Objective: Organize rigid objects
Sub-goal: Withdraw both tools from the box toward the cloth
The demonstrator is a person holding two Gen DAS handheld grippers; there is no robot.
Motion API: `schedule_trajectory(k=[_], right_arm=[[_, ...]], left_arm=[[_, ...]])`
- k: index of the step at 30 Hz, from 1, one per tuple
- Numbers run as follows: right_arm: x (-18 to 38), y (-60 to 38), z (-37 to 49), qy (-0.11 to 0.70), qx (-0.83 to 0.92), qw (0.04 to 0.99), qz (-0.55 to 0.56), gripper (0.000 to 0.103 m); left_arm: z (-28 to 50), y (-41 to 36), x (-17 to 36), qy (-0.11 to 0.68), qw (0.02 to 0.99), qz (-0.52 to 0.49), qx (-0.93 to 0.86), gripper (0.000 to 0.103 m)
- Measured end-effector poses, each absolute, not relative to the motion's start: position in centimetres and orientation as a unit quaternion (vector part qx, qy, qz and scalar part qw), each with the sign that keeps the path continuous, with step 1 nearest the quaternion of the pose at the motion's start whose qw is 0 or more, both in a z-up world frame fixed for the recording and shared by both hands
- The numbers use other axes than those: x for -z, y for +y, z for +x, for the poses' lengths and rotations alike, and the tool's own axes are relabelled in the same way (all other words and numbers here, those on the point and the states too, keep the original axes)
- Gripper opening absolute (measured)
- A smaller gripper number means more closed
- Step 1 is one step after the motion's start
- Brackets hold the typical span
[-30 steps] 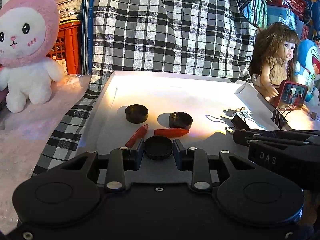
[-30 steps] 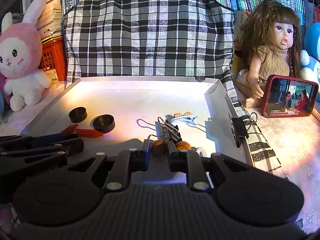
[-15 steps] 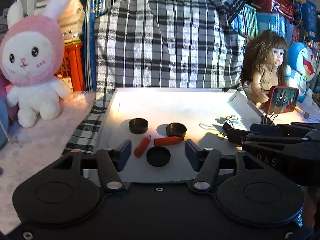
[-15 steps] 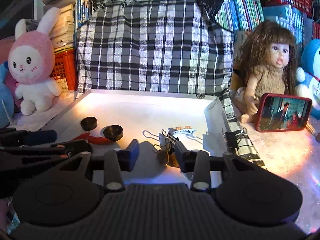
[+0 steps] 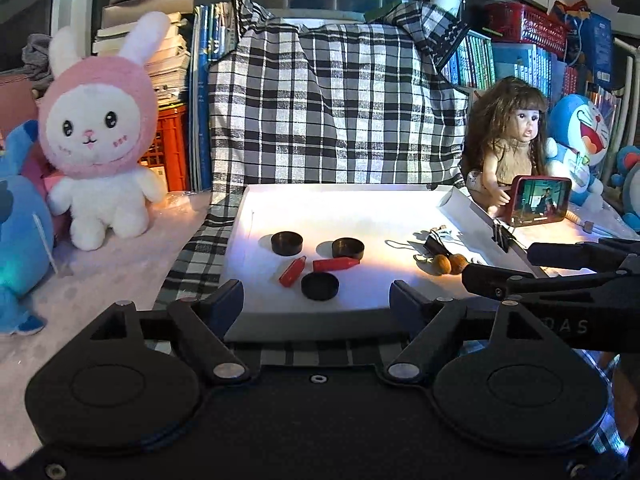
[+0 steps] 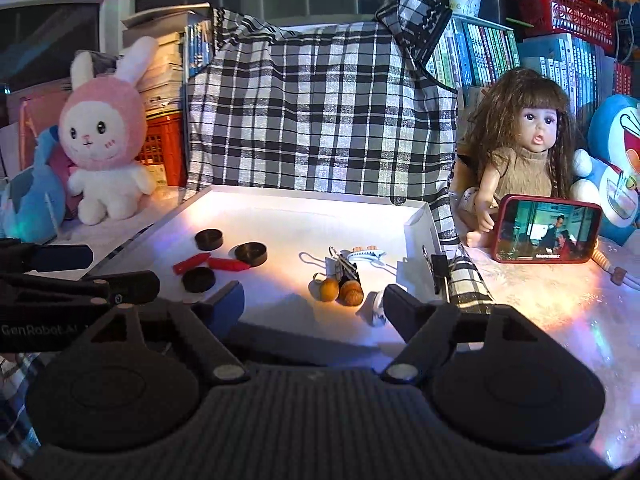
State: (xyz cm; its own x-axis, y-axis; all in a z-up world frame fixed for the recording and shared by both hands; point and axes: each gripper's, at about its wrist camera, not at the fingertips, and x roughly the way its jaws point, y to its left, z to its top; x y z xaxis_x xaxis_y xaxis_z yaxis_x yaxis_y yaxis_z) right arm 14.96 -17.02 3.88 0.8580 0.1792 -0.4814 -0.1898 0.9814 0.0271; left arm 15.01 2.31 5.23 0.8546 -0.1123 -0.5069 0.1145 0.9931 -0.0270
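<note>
A white tray [image 5: 400, 200] holds three black round caps [image 5: 319, 285] and two red crayon-like sticks [image 5: 335, 264] at its left. Two brown nuts [image 5: 449, 263], black binder clips [image 6: 347, 269] and a white hair clip [image 6: 366, 255] lie at its right. My left gripper [image 5: 316, 300] is open and empty, pulled back at the tray's front edge, just short of the nearest cap. My right gripper [image 6: 312, 300] is open and empty, near the front edge, just short of the nuts [image 6: 340, 290]. A small white piece [image 6: 374, 312] lies by its right finger.
A plaid cloth [image 5: 336, 108] drapes behind the tray. A pink bunny plush [image 5: 100, 132] and a blue plush stand left. A doll [image 6: 520, 140], a red phone [image 6: 546, 230] and a Doraemon toy stand right. A binder clip [image 6: 438, 268] grips the tray's right wall.
Both grippers opened and drew back and up from the tray. The left let go of the nearest black cap; the right let go of a brown nut. Both objects now rest in the tray.
</note>
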Motion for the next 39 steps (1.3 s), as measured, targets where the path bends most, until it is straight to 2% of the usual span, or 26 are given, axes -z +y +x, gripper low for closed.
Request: schedule_trajectory(k=[18,39], right_arm=[[-3.3,-17.3,8.3,0.243,-0.123,0.962,-0.010,0.092],[-1.8,-17.2,3.9,0.243,-0.137,0.960,-0.026,0.096]], left_arm=[[7.5,2.7,-3.7,0.258,0.964,0.010,0.058,0.082],[4.4,3.4,-1.7,0.267,0.962,0.003,0.052,0.083]])
